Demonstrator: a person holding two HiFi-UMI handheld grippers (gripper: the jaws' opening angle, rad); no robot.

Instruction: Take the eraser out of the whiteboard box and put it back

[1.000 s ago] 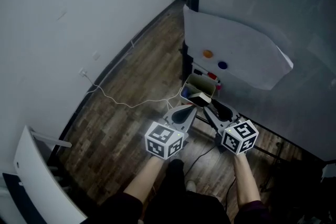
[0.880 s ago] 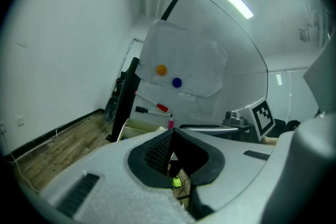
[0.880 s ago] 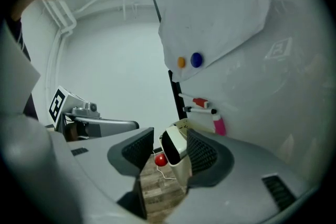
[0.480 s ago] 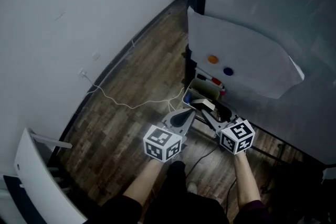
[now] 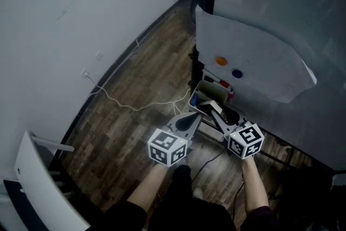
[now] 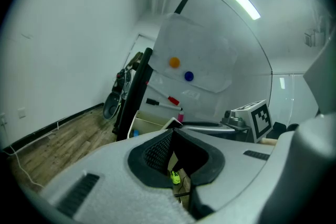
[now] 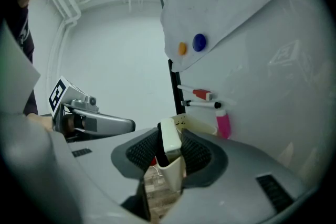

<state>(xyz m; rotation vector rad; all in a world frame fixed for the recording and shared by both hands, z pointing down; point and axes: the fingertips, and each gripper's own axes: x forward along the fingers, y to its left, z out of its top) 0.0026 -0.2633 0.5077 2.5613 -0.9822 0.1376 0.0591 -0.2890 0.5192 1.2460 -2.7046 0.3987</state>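
A: Right gripper (image 5: 216,112)?
B: Jaws have just been closing. Pads press both faces of the eraser (image 7: 170,140), a cream block with dark felt on one side.
A: Where is the eraser?
B: Upright at the near corner of the whiteboard box (image 5: 207,92), lower end behind the box wall (box sits at the whiteboard's (image 5: 254,57) lower edge).
A: Left gripper (image 6: 173,132)?
B: Jaw tips together, nothing between. It hangs just beside the right one.
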